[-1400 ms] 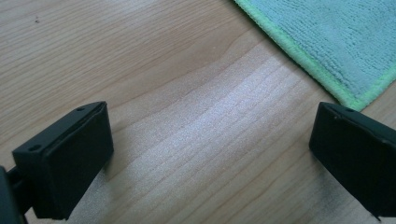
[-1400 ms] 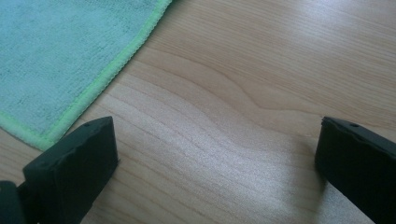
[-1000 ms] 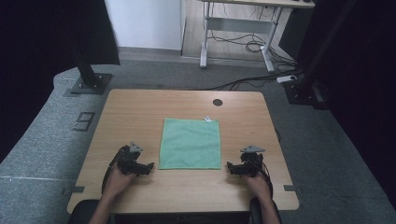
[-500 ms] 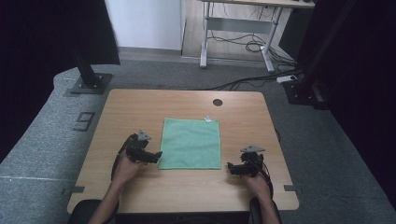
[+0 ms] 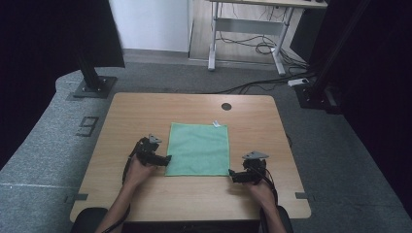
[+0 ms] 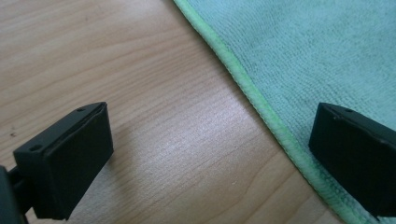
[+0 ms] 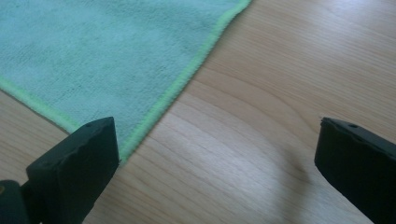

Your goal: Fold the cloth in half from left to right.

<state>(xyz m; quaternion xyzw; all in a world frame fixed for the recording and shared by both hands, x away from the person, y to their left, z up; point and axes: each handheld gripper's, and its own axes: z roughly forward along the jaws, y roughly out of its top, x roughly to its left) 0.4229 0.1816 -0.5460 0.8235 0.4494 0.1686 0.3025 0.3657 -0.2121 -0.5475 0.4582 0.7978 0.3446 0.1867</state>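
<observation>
Green cloth [image 5: 199, 149] lies flat; the left gripper [image 5: 164, 159] has moved up to its near-left edge (jaws apart, straddling the hem), right gripper [image 5: 233, 174] waits, also open.

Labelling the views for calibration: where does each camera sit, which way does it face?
High view: above the person's side, looking forward and down on the wooden table; forearms, left gripper, right gripper.
Left gripper view: on the left gripper, looking along its open jaws at the green cloth hem.
Right gripper view: on the right gripper, jaws open at a cloth corner.
Shared: cloth, tabletop.
</observation>
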